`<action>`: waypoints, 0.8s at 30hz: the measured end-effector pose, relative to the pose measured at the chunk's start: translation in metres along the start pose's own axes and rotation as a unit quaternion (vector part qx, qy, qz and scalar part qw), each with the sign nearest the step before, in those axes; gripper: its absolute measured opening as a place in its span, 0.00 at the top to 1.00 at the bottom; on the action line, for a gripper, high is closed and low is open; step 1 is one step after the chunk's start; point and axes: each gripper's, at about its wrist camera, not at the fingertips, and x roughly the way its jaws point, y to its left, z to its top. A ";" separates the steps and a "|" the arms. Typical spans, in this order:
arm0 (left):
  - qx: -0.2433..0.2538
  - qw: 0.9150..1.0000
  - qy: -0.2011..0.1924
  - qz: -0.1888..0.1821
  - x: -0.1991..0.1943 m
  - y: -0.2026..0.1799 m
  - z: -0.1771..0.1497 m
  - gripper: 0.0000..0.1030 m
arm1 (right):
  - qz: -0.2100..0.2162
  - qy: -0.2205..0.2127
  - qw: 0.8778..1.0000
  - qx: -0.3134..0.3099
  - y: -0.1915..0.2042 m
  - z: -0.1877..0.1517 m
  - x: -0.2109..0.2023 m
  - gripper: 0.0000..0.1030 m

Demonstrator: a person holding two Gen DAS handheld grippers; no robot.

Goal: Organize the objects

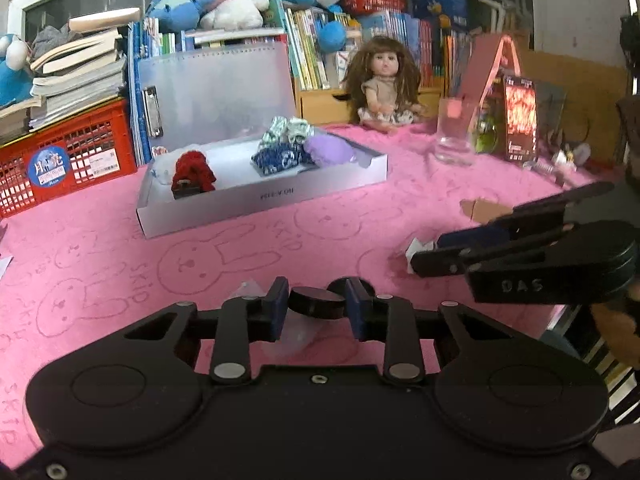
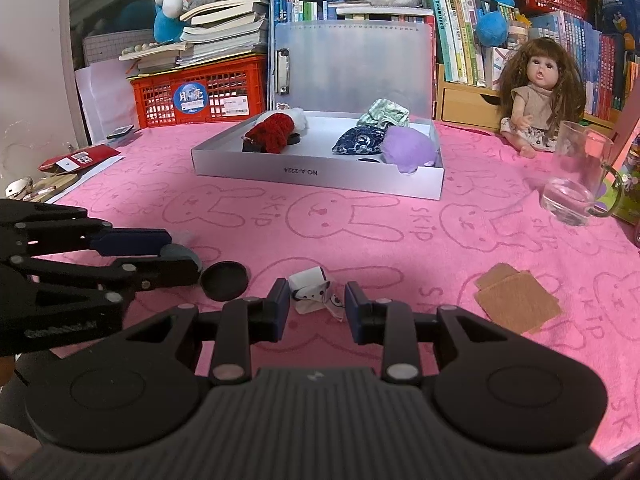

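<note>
- The left gripper [image 1: 316,306] has its jaws nearly closed on a black round lid [image 1: 317,302], with crinkled clear plastic [image 1: 298,334] beneath it.
- The right gripper [image 2: 317,304] has its jaws narrow, pinching a white folded wrapper [image 2: 314,294].
- A second black lid [image 2: 224,280] lies at its 10 o'clock, touching the left fingers.
- Open pink rabbit cloth [image 2: 360,220], printed "SKIP", stretches toward the white tray [image 2: 320,178] at 12 o'clock, labelled "NO.A-2224".
- The cloth's edge drops off at 4 o'clock in the left view.
- Two brown cards [image 2: 516,300] lie at 3 o'clock.

Bare cloth [image 2: 360,236] before white box [image 2: 320,178]
</note>
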 end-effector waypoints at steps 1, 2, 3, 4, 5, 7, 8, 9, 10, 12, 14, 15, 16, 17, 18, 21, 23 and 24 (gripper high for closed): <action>0.004 1.000 -0.004 0.003 -0.002 -0.001 0.001 0.72 | -0.001 0.000 1.000 0.001 -0.001 0.000 0.000 0.61; 0.009 1.000 -0.008 0.004 -0.004 -0.001 0.002 0.72 | -0.001 0.000 1.000 0.002 -0.001 0.000 0.000 0.61; 0.012 1.000 -0.010 0.004 -0.005 -0.001 0.004 0.72 | -0.002 -0.001 1.000 0.003 -0.002 0.001 0.000 0.61; 0.012 1.000 -0.012 0.005 -0.007 -0.001 0.005 0.72 | -0.003 -0.001 1.000 0.005 -0.002 0.001 0.000 0.61; 0.012 1.000 -0.013 0.006 -0.007 -0.001 0.006 0.72 | -0.003 -0.001 1.000 0.005 -0.002 0.001 0.000 0.61; 0.009 1.000 -0.013 0.007 -0.008 0.000 0.008 0.72 | -0.004 -0.001 1.000 0.005 -0.003 0.002 0.000 0.61; 0.005 1.000 -0.012 0.008 -0.007 0.001 0.009 0.72 | -0.004 -0.002 1.000 0.005 -0.003 0.002 0.000 0.61; 0.002 1.000 -0.011 0.009 -0.006 0.002 0.011 0.72 | -0.004 -0.002 1.000 0.004 -0.003 0.003 0.000 0.61; -0.001 1.000 -0.010 0.009 -0.005 0.003 0.012 0.72 | -0.005 -0.003 1.000 0.004 -0.003 0.004 0.000 0.61; -0.007 1.000 -0.010 0.013 -0.003 0.006 0.016 0.72 | -0.009 -0.003 1.000 0.005 -0.005 0.007 0.001 0.61; -0.013 1.000 -0.012 0.017 -0.001 0.011 0.021 0.72 | -0.014 -0.005 1.000 0.008 -0.007 0.011 0.002 0.61; -0.017 1.000 -0.013 0.019 0.001 0.013 0.025 0.72 | -0.016 -0.007 1.000 0.011 -0.009 0.013 0.002 0.61; -0.021 0.999 -0.014 0.019 0.002 0.016 0.029 0.72 | -0.019 -0.008 1.000 0.014 -0.011 0.016 0.003 0.61; -0.027 0.999 -0.015 0.020 0.004 0.019 0.033 0.72 | -0.021 -0.010 1.000 0.018 -0.013 0.019 0.003 0.61; -0.030 0.999 -0.017 0.021 0.006 0.021 0.037 0.72 | -0.024 -0.012 0.999 0.021 -0.014 0.021 0.003 0.61; -0.037 0.999 -0.020 0.025 0.012 0.027 0.049 0.72 | -0.027 -0.018 0.999 0.030 -0.020 0.032 0.005 0.65; -0.040 0.998 -0.022 0.031 0.016 0.030 0.055 0.72 | -0.033 -0.019 0.999 0.035 -0.024 0.037 0.007 0.66; -0.042 0.998 -0.023 0.033 0.017 0.031 0.056 0.72 | -0.036 -0.019 0.998 0.037 -0.026 0.040 0.008 0.66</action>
